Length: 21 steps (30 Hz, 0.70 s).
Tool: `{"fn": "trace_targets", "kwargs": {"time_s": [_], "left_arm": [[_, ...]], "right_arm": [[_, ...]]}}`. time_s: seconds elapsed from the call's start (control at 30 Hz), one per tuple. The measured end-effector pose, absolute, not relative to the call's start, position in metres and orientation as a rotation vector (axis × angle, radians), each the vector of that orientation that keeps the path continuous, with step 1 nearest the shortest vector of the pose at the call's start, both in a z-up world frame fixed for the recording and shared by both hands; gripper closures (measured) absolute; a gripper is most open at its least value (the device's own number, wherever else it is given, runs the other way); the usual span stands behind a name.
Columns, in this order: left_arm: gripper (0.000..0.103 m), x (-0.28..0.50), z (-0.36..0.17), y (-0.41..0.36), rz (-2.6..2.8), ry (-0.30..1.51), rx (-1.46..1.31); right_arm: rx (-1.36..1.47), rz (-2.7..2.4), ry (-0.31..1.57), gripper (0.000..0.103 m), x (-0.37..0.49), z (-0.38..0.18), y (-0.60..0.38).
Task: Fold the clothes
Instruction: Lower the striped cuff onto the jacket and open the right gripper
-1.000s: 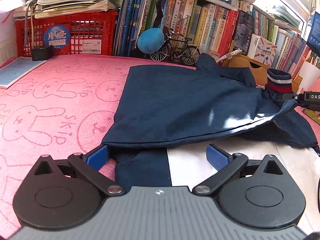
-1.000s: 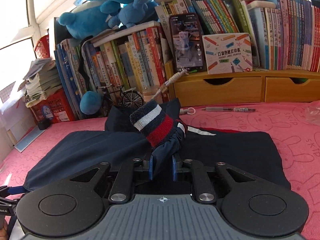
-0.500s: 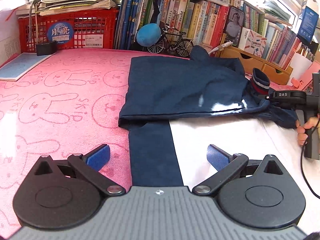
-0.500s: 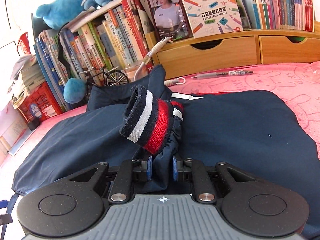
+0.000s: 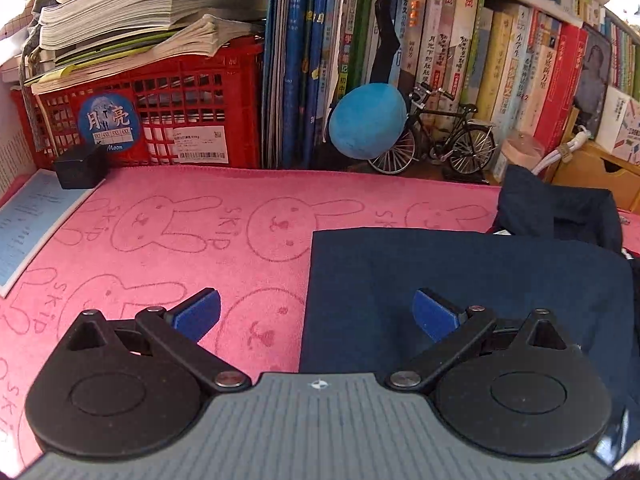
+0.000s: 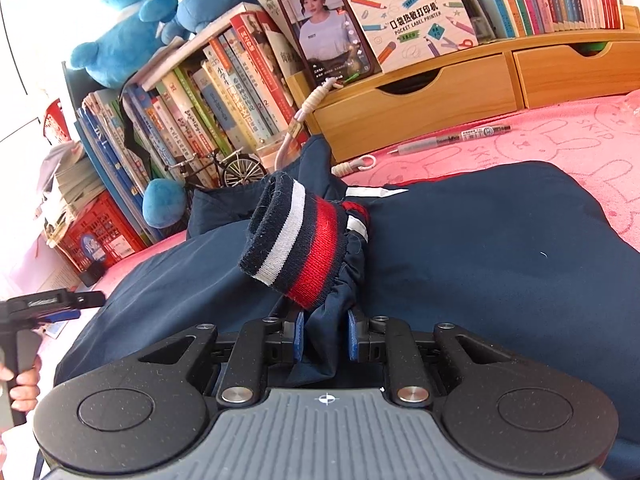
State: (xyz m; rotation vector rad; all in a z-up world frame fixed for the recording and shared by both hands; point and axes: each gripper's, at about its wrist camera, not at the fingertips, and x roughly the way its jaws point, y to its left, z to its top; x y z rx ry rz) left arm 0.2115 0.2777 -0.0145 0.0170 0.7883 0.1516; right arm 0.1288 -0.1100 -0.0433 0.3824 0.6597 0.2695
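Observation:
A navy jacket [image 5: 460, 272] lies folded on the pink rabbit-print towel [image 5: 180, 232]; it also fills the right wrist view [image 6: 480, 248]. My left gripper [image 5: 316, 314] is open and empty, hovering over the jacket's left edge, one finger over the towel and one over the cloth. My right gripper [image 6: 325, 338] is shut on the jacket's sleeve just below its striped navy, white and red cuff [image 6: 296, 240], holding it over the jacket body. The left gripper also shows at the left edge of the right wrist view [image 6: 60, 308].
A red crate [image 5: 160, 124] with stacked papers, upright books [image 5: 460, 60], a blue plush [image 5: 368, 120] and a model bicycle [image 5: 444, 140] line the back. A wooden drawer unit [image 6: 440, 100], a phone [image 6: 324, 24] and a pen [image 6: 452, 138] stand behind the jacket. A booklet [image 5: 28, 224] lies far left.
My left gripper has moved forward and left, from over the white-panelled lower part to the jacket's left edge. My right gripper has lowered slightly with the sleeve still held.

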Motion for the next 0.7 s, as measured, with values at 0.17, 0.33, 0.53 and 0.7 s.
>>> {"fn": "trace_targets", "kwargs": {"time_s": [0.17, 0.33, 0.53, 0.7], "left_arm": [[0.000, 0.207, -0.029, 0.305, 0.315, 0.769, 0.060], [0.000, 0.198, -0.022, 0.330, 0.435, 0.768, 0.111], [0.005, 0.171, 0.016, 0.314, 0.250, 0.621, -0.082], [0.000, 0.158, 0.016, 0.238, 0.003, 0.580, 0.052]], "right_arm": [[0.383, 0.280, 0.658, 0.076, 0.129, -0.044, -0.110], [0.404, 0.306, 0.653, 0.068, 0.130, -0.044, -0.113], [0.364, 0.275, 0.624, 0.027, 0.124, -0.038, -0.110], [0.283, 0.107, 0.579, 0.008, 0.111, -0.027, -0.117]]}}
